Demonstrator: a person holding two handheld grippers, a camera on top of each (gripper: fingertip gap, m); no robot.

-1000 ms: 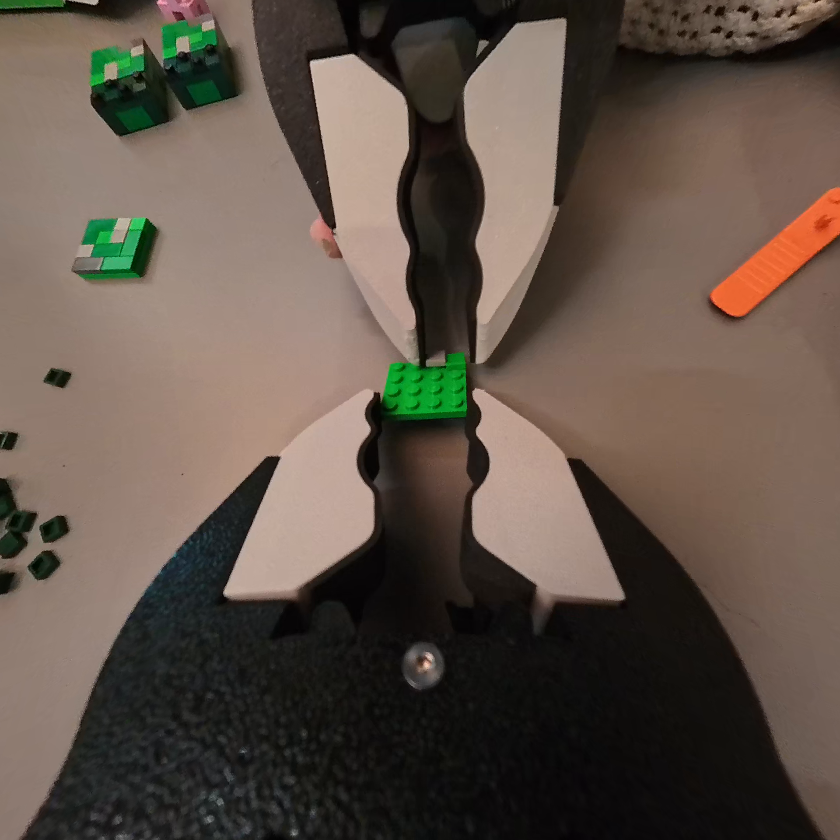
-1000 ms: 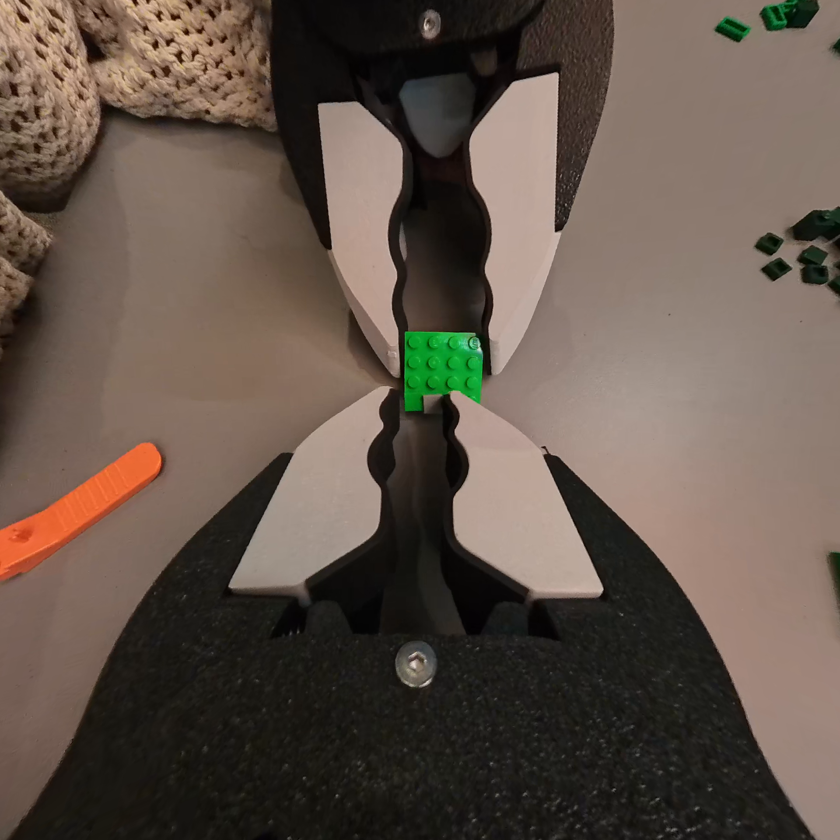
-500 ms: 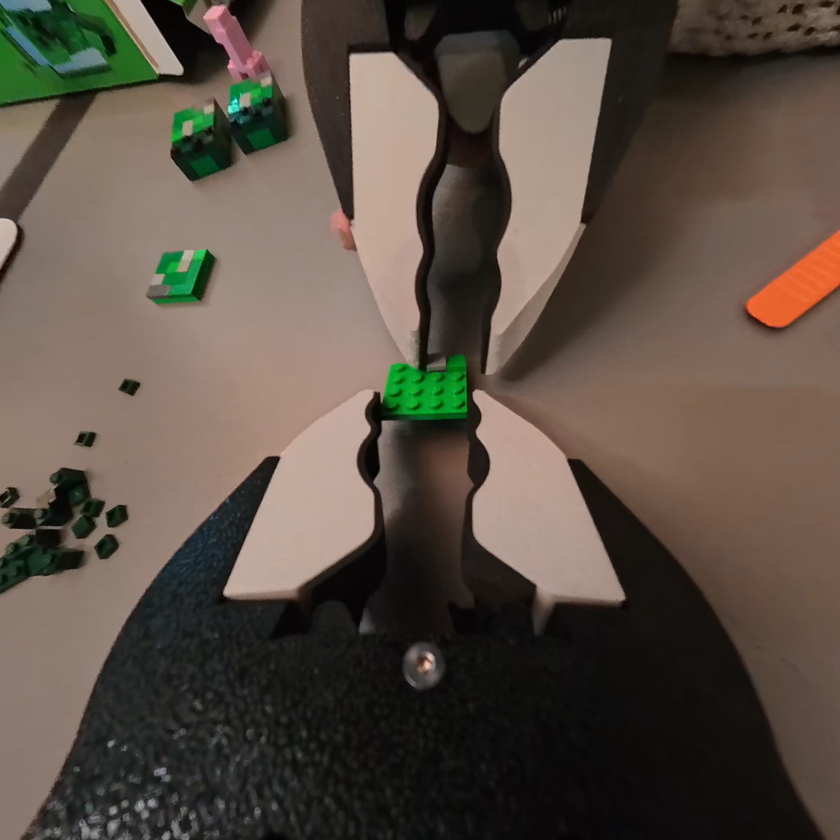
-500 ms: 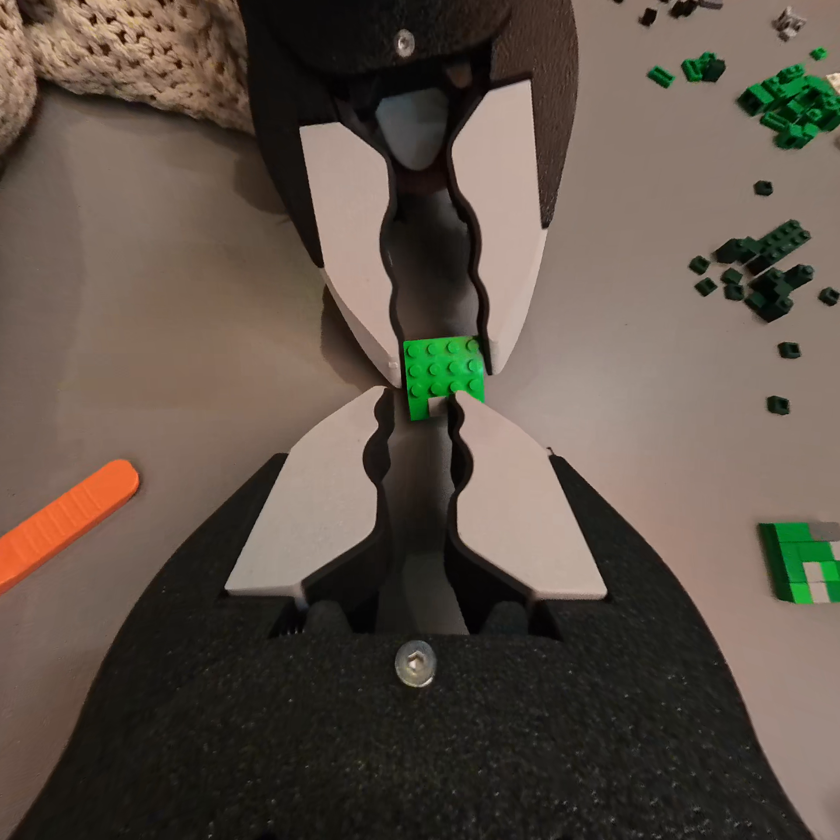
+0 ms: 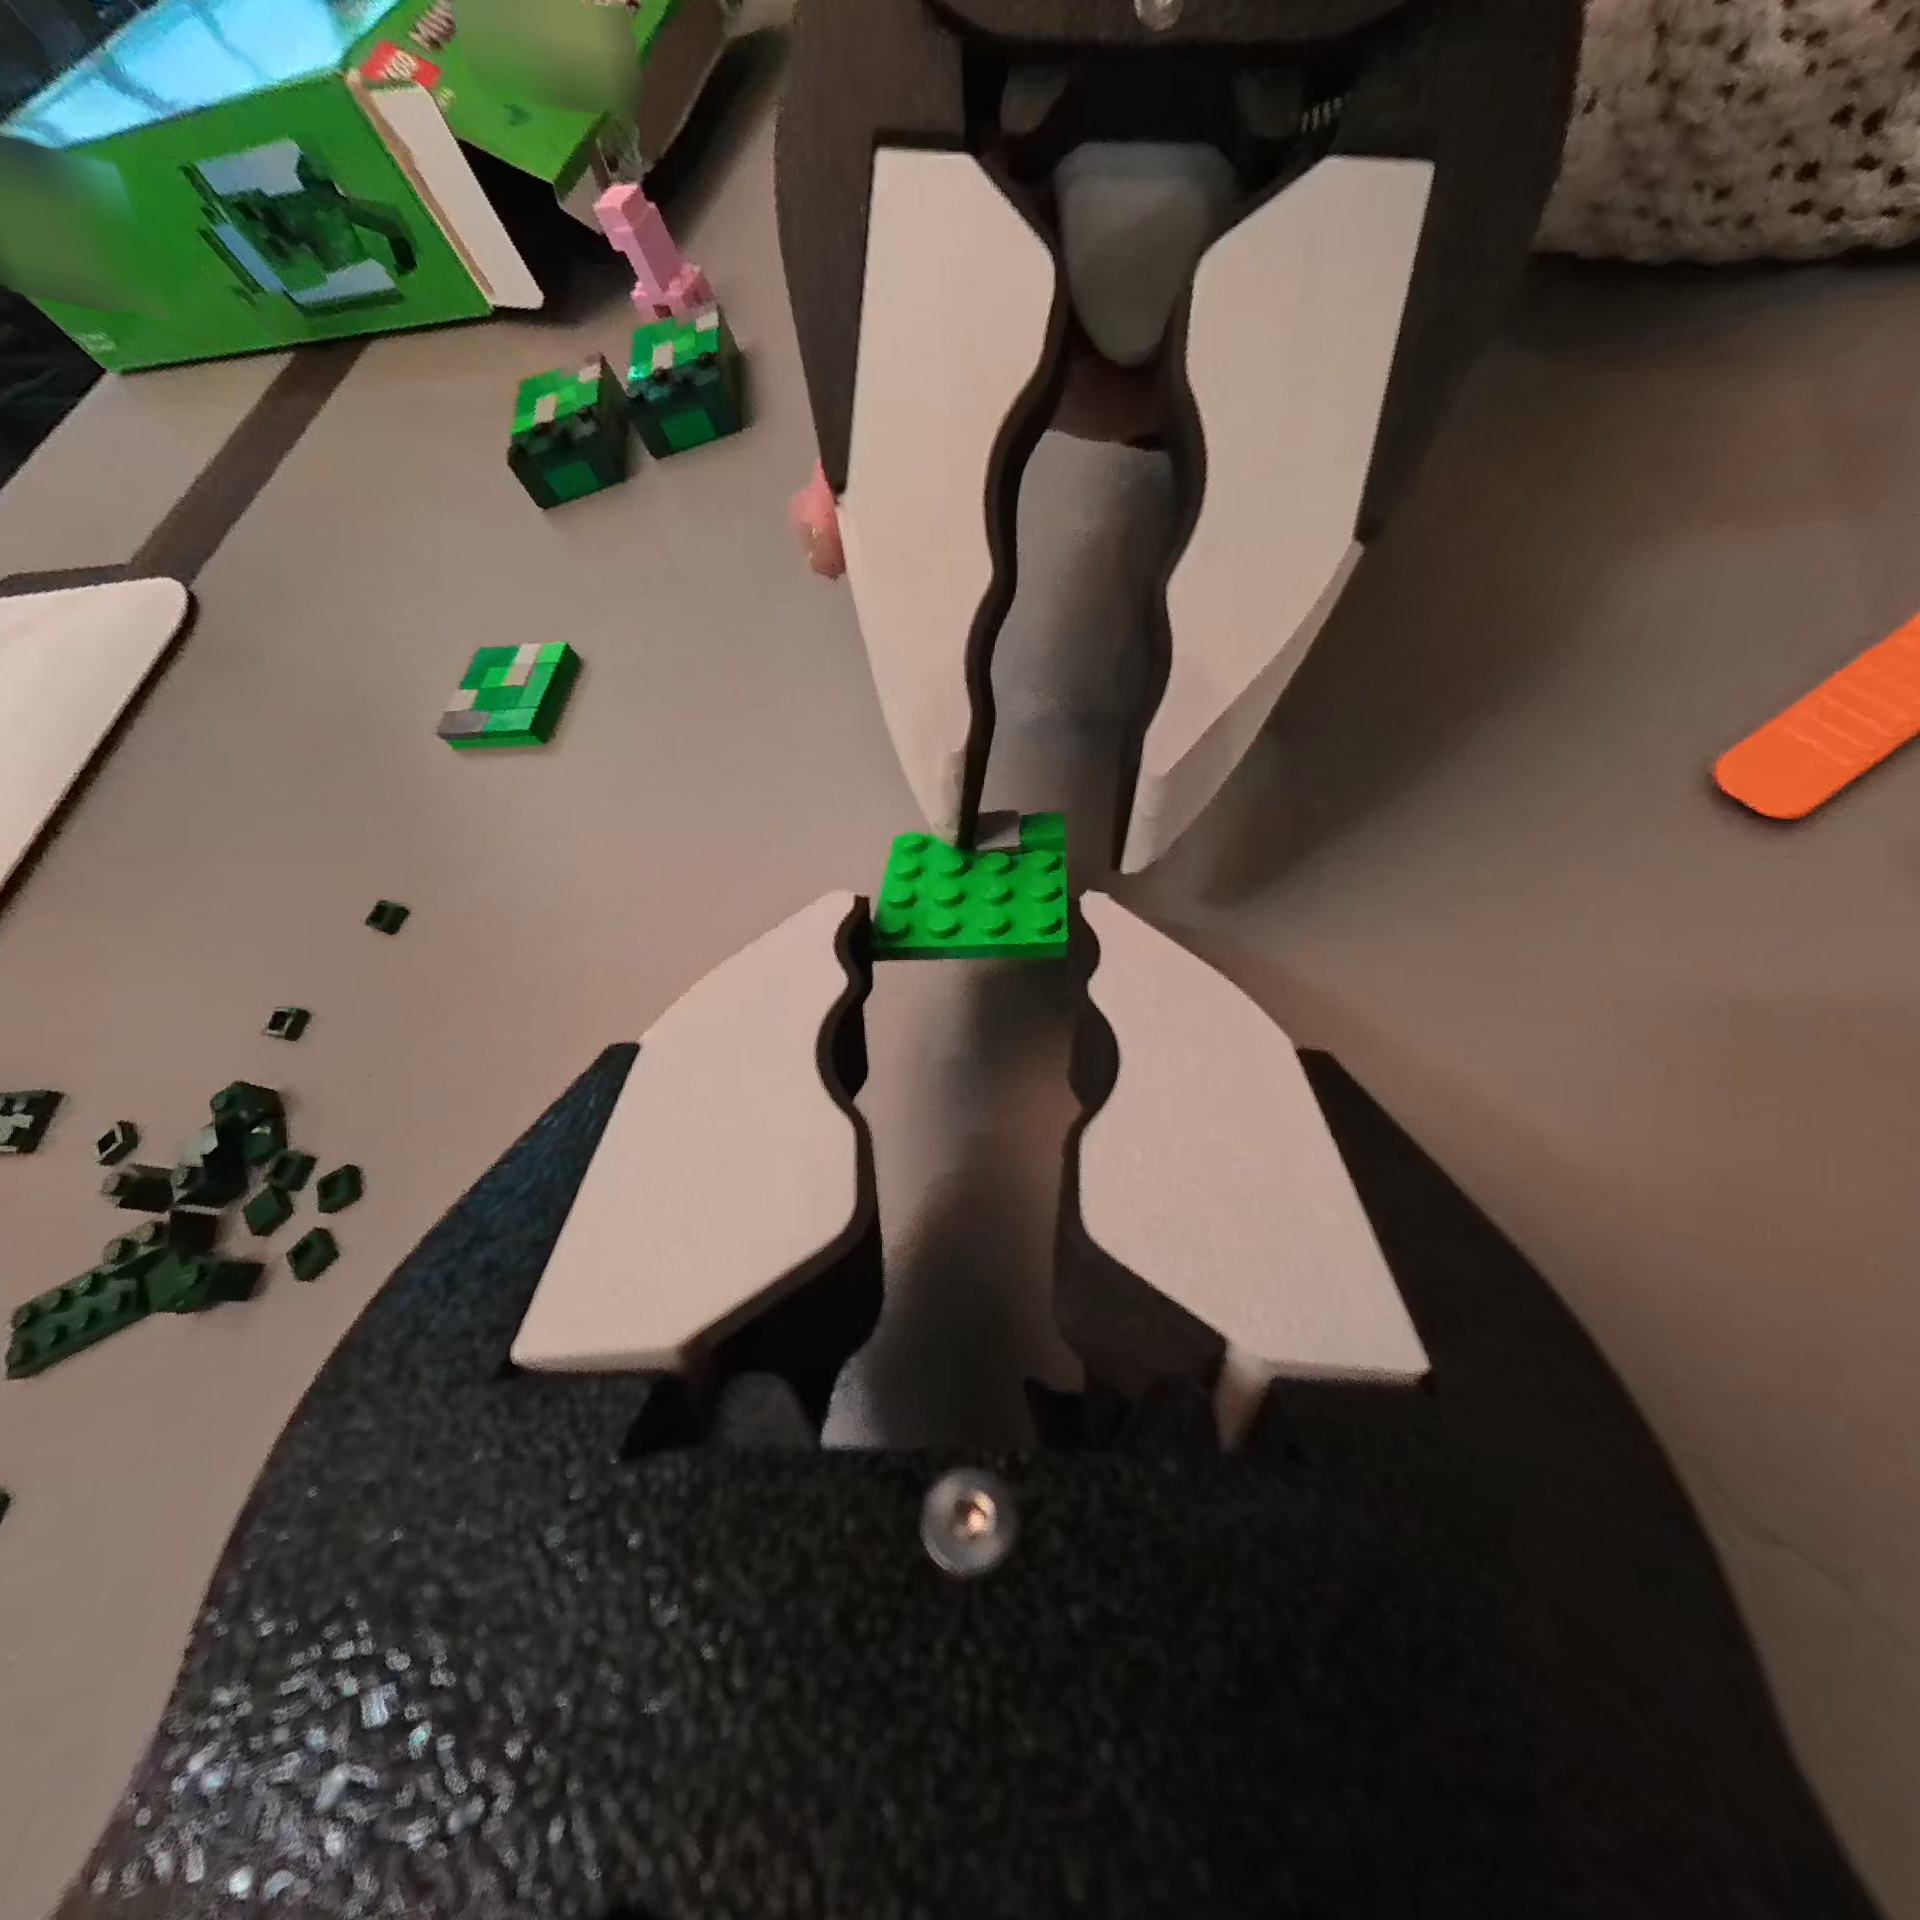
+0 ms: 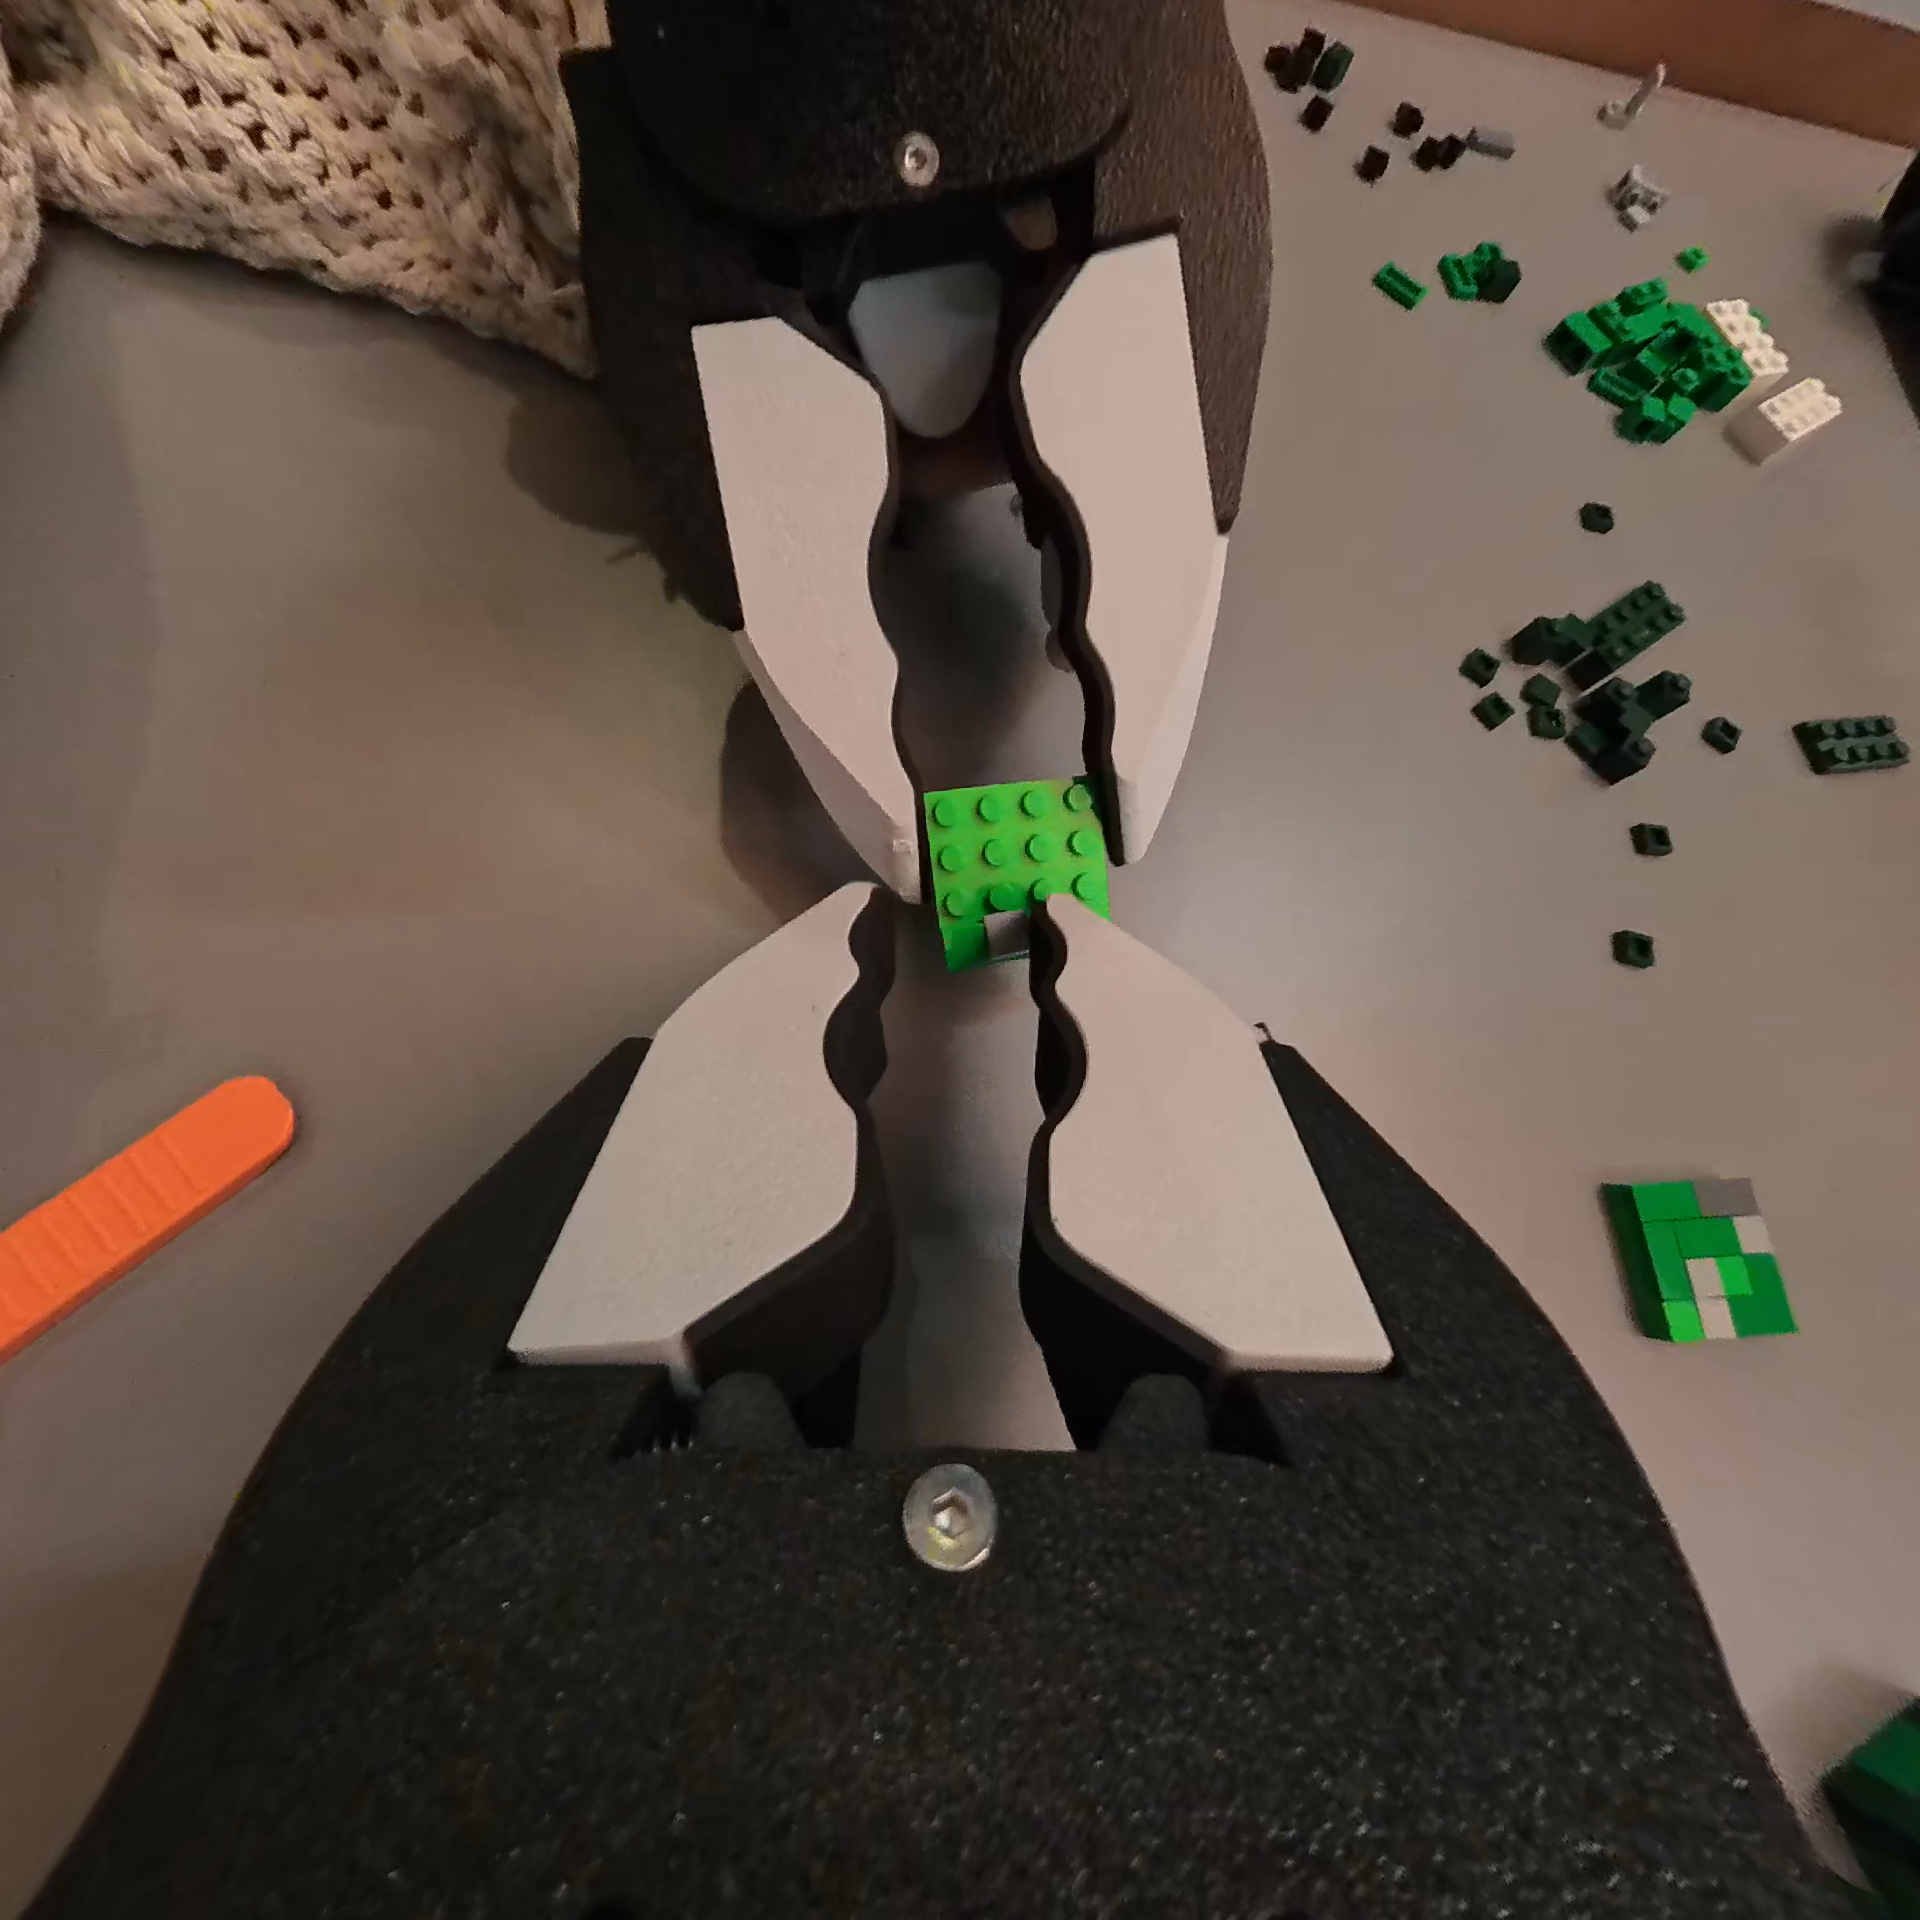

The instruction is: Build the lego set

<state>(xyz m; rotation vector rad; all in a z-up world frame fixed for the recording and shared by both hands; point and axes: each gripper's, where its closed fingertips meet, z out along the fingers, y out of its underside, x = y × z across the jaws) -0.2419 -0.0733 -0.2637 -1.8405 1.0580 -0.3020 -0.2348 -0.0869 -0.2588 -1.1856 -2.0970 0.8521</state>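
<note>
My left gripper (image 5: 971, 914) is shut on the sides of a bright green studded plate (image 5: 971, 894) and holds it just above the grey table. A small grey tile (image 5: 1003, 831) sits on the plate's far edge beside a green tile. My right gripper (image 5: 1039, 821) faces it from the far side. In the right wrist view my right gripper (image 6: 961, 914) has its fingers a little apart around the grey tile (image 6: 1000, 933), wider than the tile. The plate (image 6: 1013, 842) sits between the left gripper's tips there.
An orange brick separator (image 5: 1829, 738) lies to the right. On the left are a tiled green square (image 5: 509, 694), two green cube builds (image 5: 569, 436), a pink figure (image 5: 649, 249), a green box (image 5: 239, 229) and loose dark green pieces (image 5: 177, 1226). Knitted cloth (image 6: 291, 156) lies at the table's edge. Left and right tips are no more than a few centimetres apart.
Both grippers have risen together with the plate, so more of the table shows. My right gripper's fingers have spread slightly and are no longer tight on the grey tile.
</note>
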